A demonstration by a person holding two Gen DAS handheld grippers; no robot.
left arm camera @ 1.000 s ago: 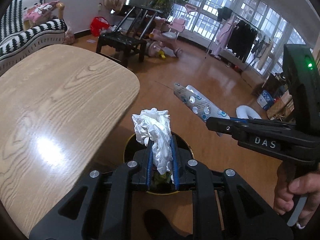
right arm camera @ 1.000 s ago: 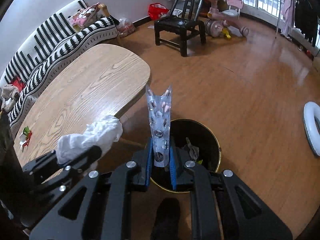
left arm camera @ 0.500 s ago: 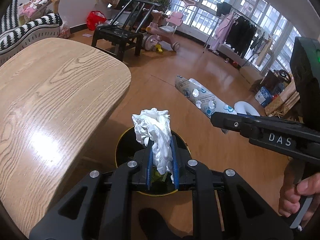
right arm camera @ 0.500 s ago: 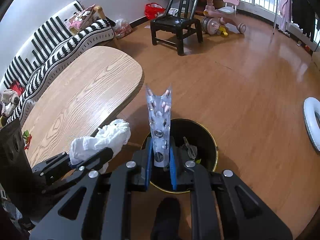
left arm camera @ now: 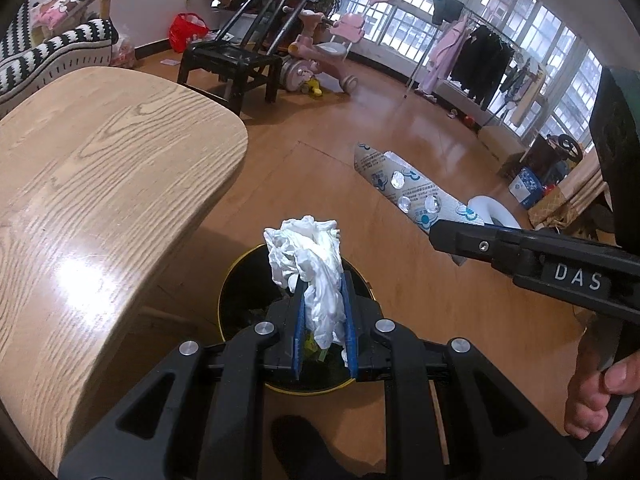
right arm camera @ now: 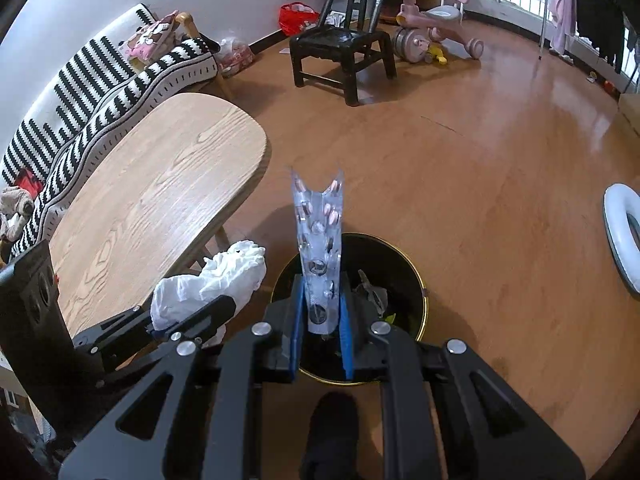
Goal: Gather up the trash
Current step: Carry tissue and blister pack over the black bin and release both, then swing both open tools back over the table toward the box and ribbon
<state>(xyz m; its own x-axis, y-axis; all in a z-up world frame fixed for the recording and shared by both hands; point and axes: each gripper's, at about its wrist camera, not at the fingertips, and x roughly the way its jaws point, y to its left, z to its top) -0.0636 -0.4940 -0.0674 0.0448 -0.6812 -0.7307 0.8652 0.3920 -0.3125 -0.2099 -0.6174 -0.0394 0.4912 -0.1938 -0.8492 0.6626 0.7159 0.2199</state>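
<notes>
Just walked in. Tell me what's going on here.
A person is collecting trash with a handheld gripper in each hand. The left gripper is shut on a crumpled white tissue, and the right gripper is shut on a used pill blister pack. Both are held over a black trash bin with a gold rim, standing on the wooden floor beside the wooden table. The bin already holds some scraps. Neither piece has been dropped in yet.

Both grippers are matte black with blue finger pads (left arm camera: 347,316) and silver screws (right arm camera: 262,328). The right gripper (left arm camera: 452,236) bears white "DAS" lettering; a bare-skinned hand (left arm camera: 596,400) grips its handle.
</notes>
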